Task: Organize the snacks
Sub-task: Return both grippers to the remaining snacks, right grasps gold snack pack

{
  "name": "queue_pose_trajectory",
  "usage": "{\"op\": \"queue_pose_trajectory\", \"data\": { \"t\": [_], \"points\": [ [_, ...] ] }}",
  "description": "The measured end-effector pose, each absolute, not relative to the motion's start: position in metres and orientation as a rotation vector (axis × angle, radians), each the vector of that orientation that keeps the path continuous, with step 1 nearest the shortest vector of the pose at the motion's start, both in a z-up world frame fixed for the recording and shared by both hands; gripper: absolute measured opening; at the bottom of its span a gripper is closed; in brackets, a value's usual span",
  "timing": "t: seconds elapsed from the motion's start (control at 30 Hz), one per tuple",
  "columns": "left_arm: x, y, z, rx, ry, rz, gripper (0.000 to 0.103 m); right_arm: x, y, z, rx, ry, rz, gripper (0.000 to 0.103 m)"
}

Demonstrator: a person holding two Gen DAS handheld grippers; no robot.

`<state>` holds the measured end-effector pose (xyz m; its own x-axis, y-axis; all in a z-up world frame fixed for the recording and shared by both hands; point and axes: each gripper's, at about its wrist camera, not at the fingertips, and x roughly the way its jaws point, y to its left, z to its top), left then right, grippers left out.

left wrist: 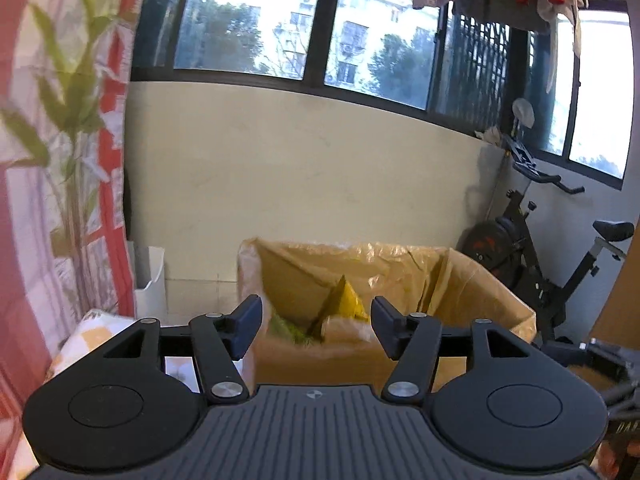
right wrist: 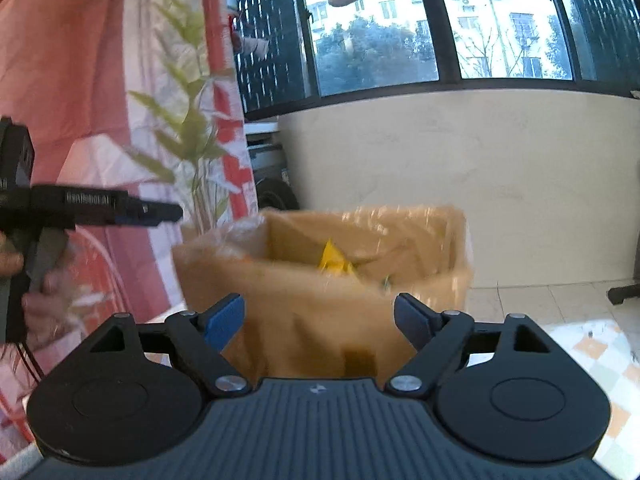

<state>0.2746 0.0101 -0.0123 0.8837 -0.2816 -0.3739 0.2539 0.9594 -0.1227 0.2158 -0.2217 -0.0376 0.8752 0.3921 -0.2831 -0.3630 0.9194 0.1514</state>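
Observation:
An open cardboard box (left wrist: 472, 280) lined with clear plastic stands on the floor ahead of both grippers; it also shows in the right wrist view (right wrist: 320, 312). Inside it lie a yellow snack bag (left wrist: 348, 300), a green packet (left wrist: 288, 328) and a tan packet (left wrist: 344, 330). The yellow bag also shows in the right wrist view (right wrist: 334, 260). My left gripper (left wrist: 316, 326) is open and empty, just in front of the box. My right gripper (right wrist: 320, 320) is open and empty, before the box's near wall. The left gripper also appears from the side in the right wrist view (right wrist: 120, 210).
A red and white curtain with a bamboo print (left wrist: 60, 160) hangs at the left. A white paper bag (left wrist: 154, 284) stands by the wall. An exercise bike (left wrist: 532, 248) stands at the right. A checked cloth (right wrist: 592, 360) lies at the lower right.

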Motion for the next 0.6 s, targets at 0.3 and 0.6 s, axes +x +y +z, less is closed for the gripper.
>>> {"op": "queue_pose_trajectory", "data": {
  "t": [0.3,0.6],
  "points": [
    [0.243,0.021,-0.08,-0.125,0.536,-0.196,0.063,0.195,-0.2,-0.124,0.053,0.6,0.342,0.074],
    [0.229,0.032,-0.131,-0.163,0.653,-0.163,0.063,0.189,-0.173,-0.176,-0.017,0.8,0.309,0.071]
  ]
}}
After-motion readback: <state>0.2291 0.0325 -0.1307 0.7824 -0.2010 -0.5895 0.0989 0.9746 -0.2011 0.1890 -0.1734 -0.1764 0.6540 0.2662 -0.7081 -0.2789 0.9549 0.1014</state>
